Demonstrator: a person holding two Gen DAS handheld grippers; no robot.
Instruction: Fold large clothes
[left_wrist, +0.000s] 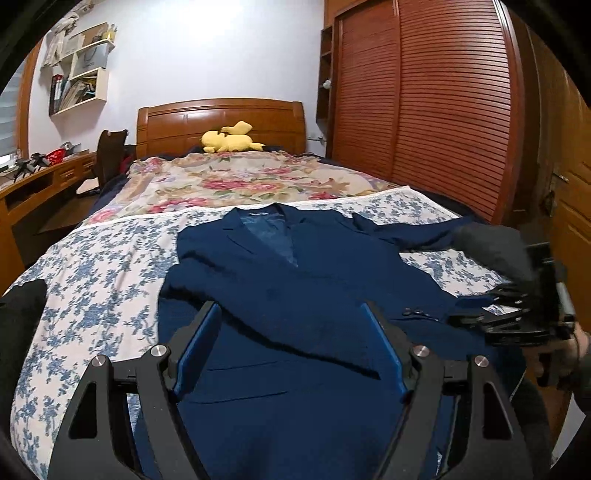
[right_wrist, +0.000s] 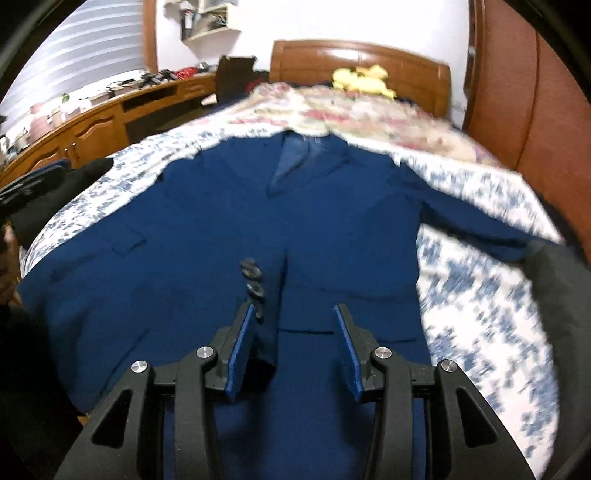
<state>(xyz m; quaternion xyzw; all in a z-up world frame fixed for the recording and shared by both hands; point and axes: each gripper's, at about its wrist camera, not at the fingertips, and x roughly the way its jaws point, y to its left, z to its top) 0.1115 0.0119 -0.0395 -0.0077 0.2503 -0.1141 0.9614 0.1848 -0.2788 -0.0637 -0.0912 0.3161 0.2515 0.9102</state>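
Observation:
A navy blue suit jacket (left_wrist: 288, 280) lies face up on the bed, collar toward the headboard; its left sleeve is folded across the front and its right sleeve stretches out to the right. It also shows in the right wrist view (right_wrist: 229, 221), blurred. My left gripper (left_wrist: 291, 314) is open and empty, just above the jacket's lower front. My right gripper (right_wrist: 293, 314) is open and empty over the front opening, beside the dark buttons (right_wrist: 253, 280). The right gripper also shows in the left wrist view (left_wrist: 517, 314), at the jacket's right edge.
The jacket rests on a blue floral sheet (left_wrist: 92, 266) over a pink floral quilt (left_wrist: 236, 181). A yellow plush toy (left_wrist: 232, 138) lies by the wooden headboard (left_wrist: 221, 118). A wooden desk (left_wrist: 40, 177) stands left, a slatted wardrobe (left_wrist: 424, 99) right.

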